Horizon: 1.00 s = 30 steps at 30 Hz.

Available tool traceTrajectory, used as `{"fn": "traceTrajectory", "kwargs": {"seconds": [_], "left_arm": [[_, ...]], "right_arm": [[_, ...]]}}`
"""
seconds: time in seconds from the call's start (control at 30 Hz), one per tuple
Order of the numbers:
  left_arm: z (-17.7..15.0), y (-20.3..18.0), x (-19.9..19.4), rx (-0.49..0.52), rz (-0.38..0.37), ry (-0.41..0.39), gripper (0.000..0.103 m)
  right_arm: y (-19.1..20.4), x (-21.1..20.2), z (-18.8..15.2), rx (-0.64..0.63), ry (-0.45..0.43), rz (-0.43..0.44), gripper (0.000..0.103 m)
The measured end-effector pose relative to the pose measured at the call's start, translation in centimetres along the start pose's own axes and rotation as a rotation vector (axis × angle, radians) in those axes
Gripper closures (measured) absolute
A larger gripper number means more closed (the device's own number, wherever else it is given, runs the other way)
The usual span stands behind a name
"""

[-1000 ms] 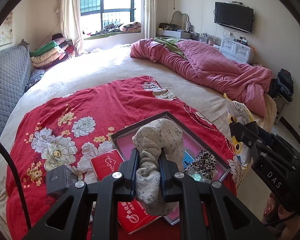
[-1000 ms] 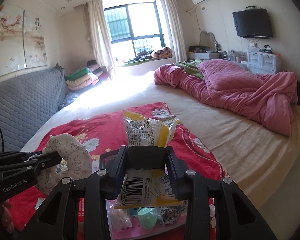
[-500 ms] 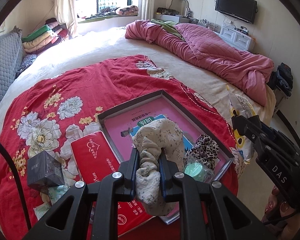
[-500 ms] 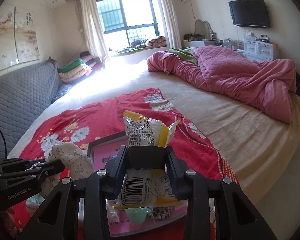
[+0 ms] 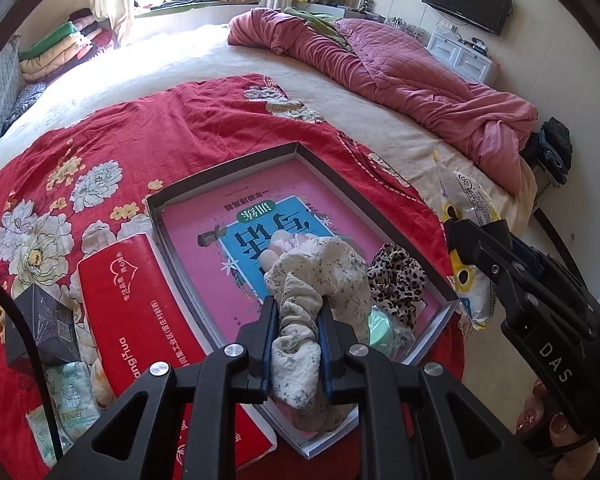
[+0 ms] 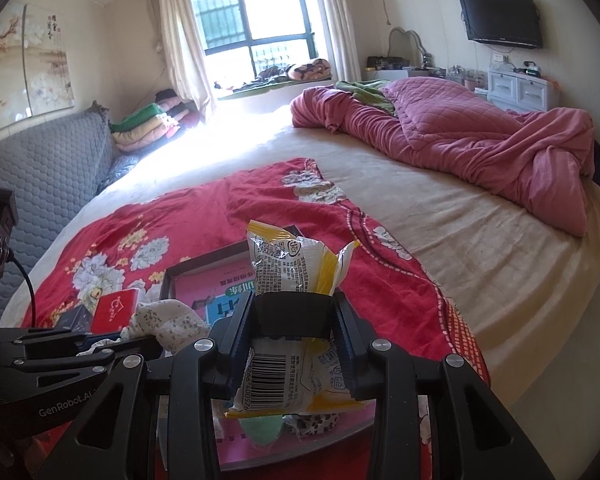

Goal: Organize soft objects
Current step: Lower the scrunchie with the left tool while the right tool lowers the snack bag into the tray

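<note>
My left gripper (image 5: 298, 316) is shut on a white floral scrunchie (image 5: 320, 272) and holds it just above the near part of a grey-rimmed tray (image 5: 228, 164) with a pink book cover inside. A leopard scrunchie (image 5: 398, 280) and a mint green pad (image 5: 382, 330) lie in the tray's near right corner. My right gripper (image 6: 294, 316) is shut on a yellow and white snack bag (image 6: 292, 264), held over the tray (image 6: 204, 264). The right gripper also shows in the left wrist view (image 5: 480, 240) with the bag (image 5: 466, 208). The left gripper shows in the right wrist view (image 6: 112, 340).
A red tissue pack (image 5: 140, 312), a dark box (image 5: 44, 324) and a green sachet (image 5: 70, 400) lie left of the tray on the red floral blanket (image 5: 140, 128). A pink quilt (image 5: 400, 76) is heaped at the far right of the bed. A grey sofa (image 6: 40, 168) stands to the left.
Both grippers have moved forward and down toward the tray, each keeping its hold. The scrunchie now hangs low over the tray's near part.
</note>
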State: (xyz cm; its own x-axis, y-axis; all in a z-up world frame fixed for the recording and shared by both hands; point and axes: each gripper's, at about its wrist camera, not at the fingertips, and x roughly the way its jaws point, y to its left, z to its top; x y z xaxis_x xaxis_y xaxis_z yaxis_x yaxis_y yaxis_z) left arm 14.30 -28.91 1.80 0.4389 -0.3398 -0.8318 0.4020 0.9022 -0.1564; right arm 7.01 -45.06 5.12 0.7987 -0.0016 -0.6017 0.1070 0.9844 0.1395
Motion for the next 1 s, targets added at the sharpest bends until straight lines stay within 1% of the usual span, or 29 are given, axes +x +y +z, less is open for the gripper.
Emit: {"fn": "traceTrajectory", "kwargs": {"seconds": [0.1,0.23,0.4,0.6,0.83,1.0], "left_arm": [[-0.1,0.1,1.0,0.001,-0.009,0.034,0.085],[-0.3,0.1,1.9,0.01,0.005,0.054,0.085],[-0.2,0.3,2.9,0.006,0.007,0.077,0.085],[-0.3,0.9,3.5,-0.005,0.016,0.081,0.085],[-0.4,1.0,3.6,-0.012,0.015,0.072,0.085],[-0.5,1.1,3.9,-0.018,0.006,0.076,0.085]], "right_arm": [[-0.1,0.3,-0.2,-0.004,0.008,-0.007,0.064],[-0.1,0.6,-0.2,-0.013,0.008,-0.011,0.064],[0.0,1.6,-0.7,-0.026,0.042,-0.019,0.064],[0.1,2.5,-1.1,-0.05,0.06,-0.026,0.064],[0.0,5.1,-2.4,-0.073,0.138,-0.043,0.064],[0.0,6.6,-2.9,-0.072,0.172,-0.044,0.064]]}}
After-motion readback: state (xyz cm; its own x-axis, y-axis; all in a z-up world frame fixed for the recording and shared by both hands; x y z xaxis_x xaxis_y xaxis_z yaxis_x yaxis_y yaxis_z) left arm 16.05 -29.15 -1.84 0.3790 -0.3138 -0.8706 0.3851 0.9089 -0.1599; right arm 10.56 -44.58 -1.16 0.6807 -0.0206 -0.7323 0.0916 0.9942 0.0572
